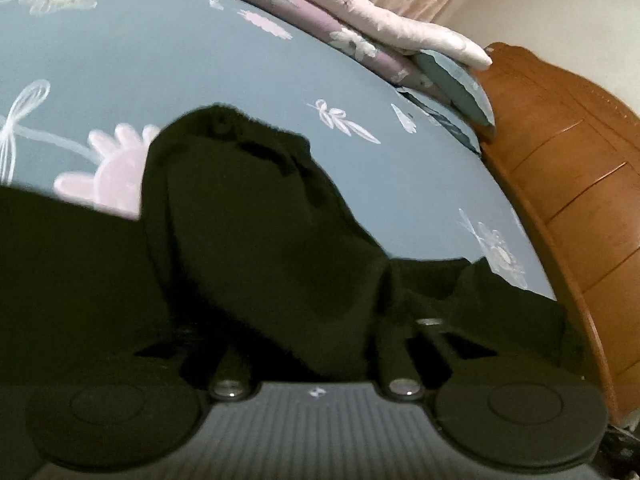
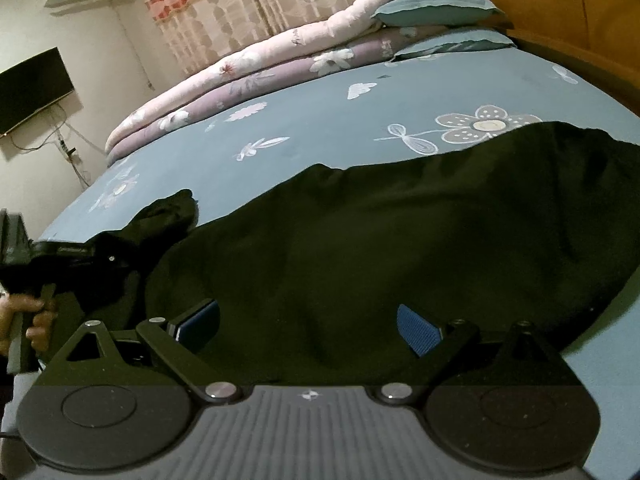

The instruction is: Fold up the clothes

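Black, soft cloth garment (image 2: 360, 248) sprawls across the blue flowered bedsheet (image 2: 320, 120). Left gripper (image 1: 316, 320) is clamped on a bunched fold, which could slip free; right gripper (image 2: 308, 328) gapes empty above it.

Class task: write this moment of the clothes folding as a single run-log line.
left gripper: shut on black garment | right gripper: open above garment | surface: blue floral bedsheet | fold: unfinished

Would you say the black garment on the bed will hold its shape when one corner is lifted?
Probably not. The black garment lies in soft wrinkles and drapes over the left gripper, so it looks floppy. It seems light, and would likely drag across the bedsheet rather than slide cleanly.
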